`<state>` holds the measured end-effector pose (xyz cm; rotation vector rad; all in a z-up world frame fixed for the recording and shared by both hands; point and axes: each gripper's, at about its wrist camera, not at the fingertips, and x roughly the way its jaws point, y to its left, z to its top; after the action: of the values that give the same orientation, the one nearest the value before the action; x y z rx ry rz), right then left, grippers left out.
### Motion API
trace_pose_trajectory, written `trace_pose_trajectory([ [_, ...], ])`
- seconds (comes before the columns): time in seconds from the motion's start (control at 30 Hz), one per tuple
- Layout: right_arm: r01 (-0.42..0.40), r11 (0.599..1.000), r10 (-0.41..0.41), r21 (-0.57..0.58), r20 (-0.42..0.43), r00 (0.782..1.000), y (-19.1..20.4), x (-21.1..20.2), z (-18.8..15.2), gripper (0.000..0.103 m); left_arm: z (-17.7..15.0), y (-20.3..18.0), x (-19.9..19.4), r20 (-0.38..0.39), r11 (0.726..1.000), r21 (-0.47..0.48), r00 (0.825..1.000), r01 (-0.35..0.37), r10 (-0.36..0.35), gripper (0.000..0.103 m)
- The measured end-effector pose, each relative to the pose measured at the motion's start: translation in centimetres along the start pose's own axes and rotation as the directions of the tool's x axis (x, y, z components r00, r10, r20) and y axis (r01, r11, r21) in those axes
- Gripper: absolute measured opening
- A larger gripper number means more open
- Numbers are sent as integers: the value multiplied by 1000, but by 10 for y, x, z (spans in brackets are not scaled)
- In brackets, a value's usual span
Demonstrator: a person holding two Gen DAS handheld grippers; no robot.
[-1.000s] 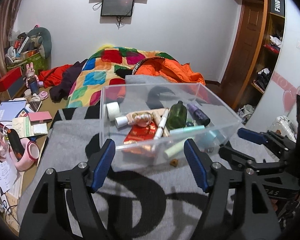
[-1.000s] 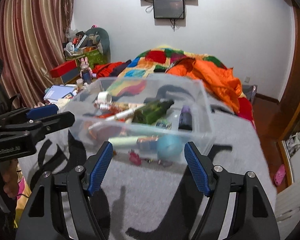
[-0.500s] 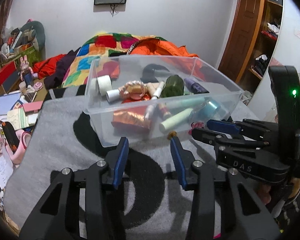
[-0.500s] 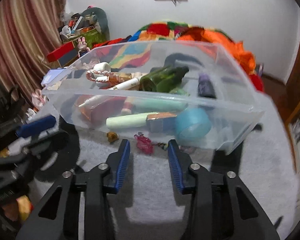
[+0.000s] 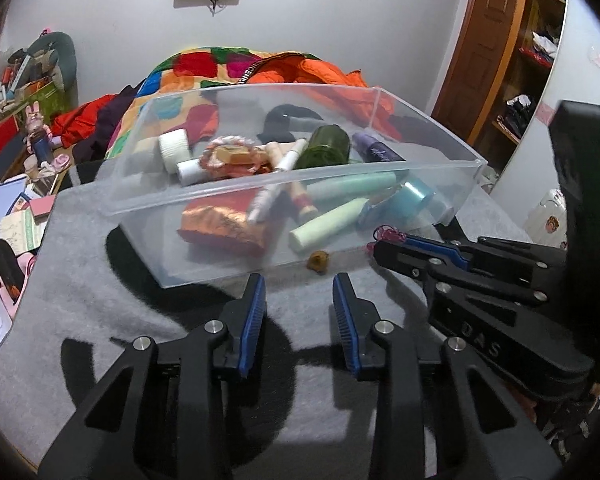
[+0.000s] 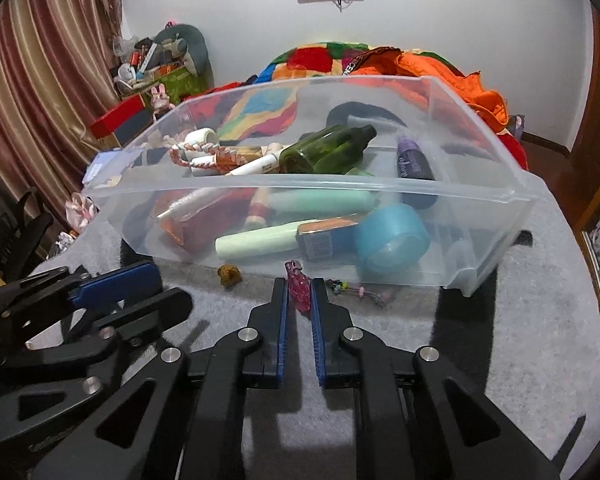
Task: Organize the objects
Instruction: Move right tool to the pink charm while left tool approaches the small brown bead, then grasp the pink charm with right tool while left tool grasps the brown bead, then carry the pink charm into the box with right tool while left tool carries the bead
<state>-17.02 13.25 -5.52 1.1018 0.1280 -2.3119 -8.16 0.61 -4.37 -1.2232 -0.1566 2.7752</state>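
Note:
A clear plastic bin (image 5: 440, 148) (image 6: 512, 208) stands on a grey blanket, holding a green bottle (image 6: 324, 150), tubes, a blue tape roll (image 6: 392, 240) and other small items. A small pink charm (image 6: 299, 286) with a beaded cord lies on the blanket in front of the bin; it also shows in the left wrist view (image 5: 388, 235). My right gripper (image 6: 299, 290) has its fingers closed around the charm. A small brown trinket (image 5: 318, 260) (image 6: 229, 274) lies to the charm's left. My left gripper (image 5: 299, 296) is partly open and empty, just short of the trinket.
A bed with a colourful quilt and orange jacket (image 6: 432, 64) lies behind the bin. Cluttered books and toys (image 5: 16, 200) fill the floor at left. A wooden door and shelves (image 5: 512, 40) stand at right.
Both grippers moved forward and down toward the bin's front. Both narrowed; the right one closed onto the pink charm. The left one now sits near the brown trinket.

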Motion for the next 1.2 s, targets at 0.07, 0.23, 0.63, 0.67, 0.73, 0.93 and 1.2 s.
trace_pose_trajectory([
  [0.07,-11,1000,11,11,13,1000,-5,-7,-2,10,3,-5,4,-8,1000,6,1000,3,-3,35],
  [0.23,-25,999,23,40,57,998,-20,-27,-7,10,13,-16,20,-38,1000,8,999,-11,11,28],
  [0.63,-75,996,70,52,94,993,-29,-41,-11,10,14,-20,35,-69,997,-51,996,-53,49,11],
  [0.67,-78,996,73,50,94,993,-29,-41,-12,10,13,-21,35,-66,997,-47,996,-56,53,11],
  [0.73,-78,996,73,42,96,993,-27,-42,-12,10,12,-23,33,-59,997,-33,996,-66,64,10],
  [0.93,-67,998,64,21,115,991,-22,-51,-7,10,9,-23,17,-28,999,-38,999,-30,29,10],
  [1.2,-49,998,52,-25,162,985,-10,-70,5,10,15,-22,-22,59,1000,-24,998,2,-1,10],
])
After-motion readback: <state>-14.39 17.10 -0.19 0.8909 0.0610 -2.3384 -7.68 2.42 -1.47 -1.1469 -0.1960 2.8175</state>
